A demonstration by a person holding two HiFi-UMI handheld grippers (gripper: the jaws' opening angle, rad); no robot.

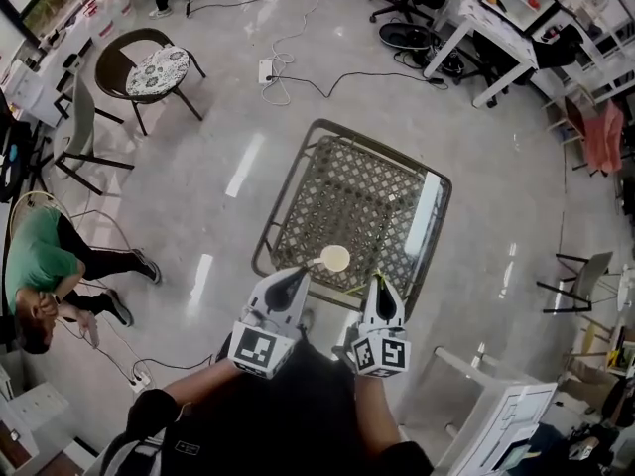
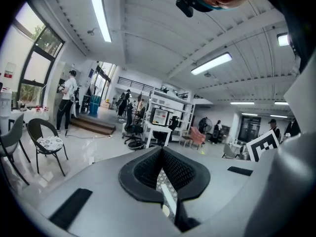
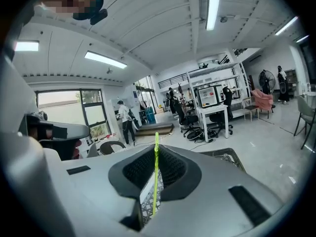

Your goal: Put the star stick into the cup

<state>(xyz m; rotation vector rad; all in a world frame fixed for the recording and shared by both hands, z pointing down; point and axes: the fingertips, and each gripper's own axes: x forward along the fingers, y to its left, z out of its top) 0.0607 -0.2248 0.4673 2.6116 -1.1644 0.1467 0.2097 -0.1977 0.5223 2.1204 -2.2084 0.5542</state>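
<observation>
Right jaws: the right gripper (image 3: 156, 157) is pinching the star stick (image 3: 155, 181), a thin yellow-green rod, between pressed pads. The rod is running along the jaw line and poking out past the tips. No view is showing its star end.
Left jaws: the left gripper (image 2: 161, 154) is holding its jaws pressed together at the tips, with nothing between them.
Cup: the pale cup (image 1: 335, 258) is standing mouth-up on the metal lattice table (image 1: 347, 196). It is sitting just ahead of both sets of tips and between them, a little nearer the left jaws.
Stick to cup: the rod's free end is pointing past the right jaws, near the cup's right side but apart from it, not over the mouth.
Done: the stick is looking securely gripped and brought close to the cup.
Left: by my judgement, the insertion itself is remaining, which means swinging the free end over the mouth, lowering it in and letting go.
</observation>
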